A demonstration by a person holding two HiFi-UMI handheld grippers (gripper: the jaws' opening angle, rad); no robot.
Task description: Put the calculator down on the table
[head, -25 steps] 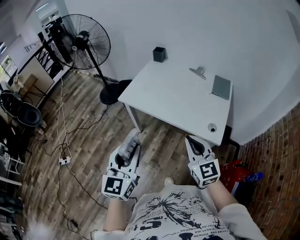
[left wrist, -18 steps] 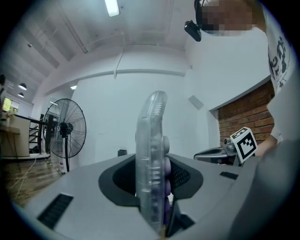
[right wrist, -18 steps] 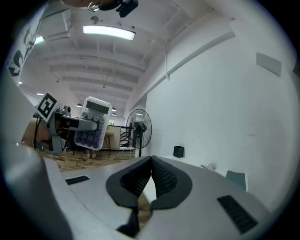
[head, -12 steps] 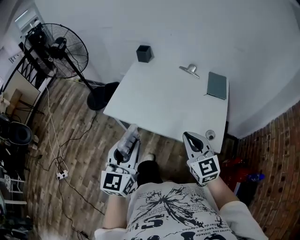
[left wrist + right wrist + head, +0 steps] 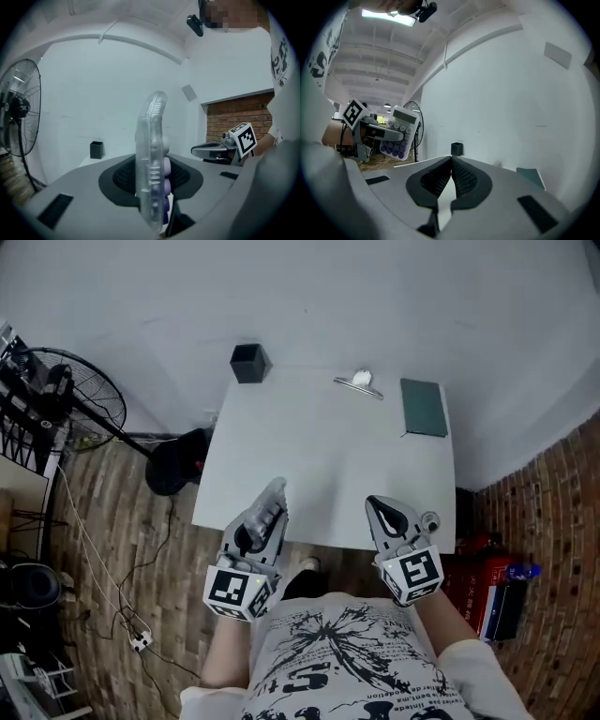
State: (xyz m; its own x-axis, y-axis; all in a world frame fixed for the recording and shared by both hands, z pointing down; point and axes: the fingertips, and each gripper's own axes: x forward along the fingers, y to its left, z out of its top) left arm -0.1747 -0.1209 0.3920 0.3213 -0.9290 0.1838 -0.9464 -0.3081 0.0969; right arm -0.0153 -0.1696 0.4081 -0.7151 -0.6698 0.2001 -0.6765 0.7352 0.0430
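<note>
Both arms have come forward to the bench [image 5: 328, 456]; left hand-held gripper [image 5: 265, 519] clamps the calculator [image 5: 151, 159], right hand-held gripper [image 5: 377, 507] closed, empty; still carrying: next lower it flat, release

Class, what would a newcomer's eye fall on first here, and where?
The clear calculator with purple keys, clamped in the left gripper over the white table's near edge. Beside it, the right gripper is shut and empty; a black cup stands at the far left corner.
</note>
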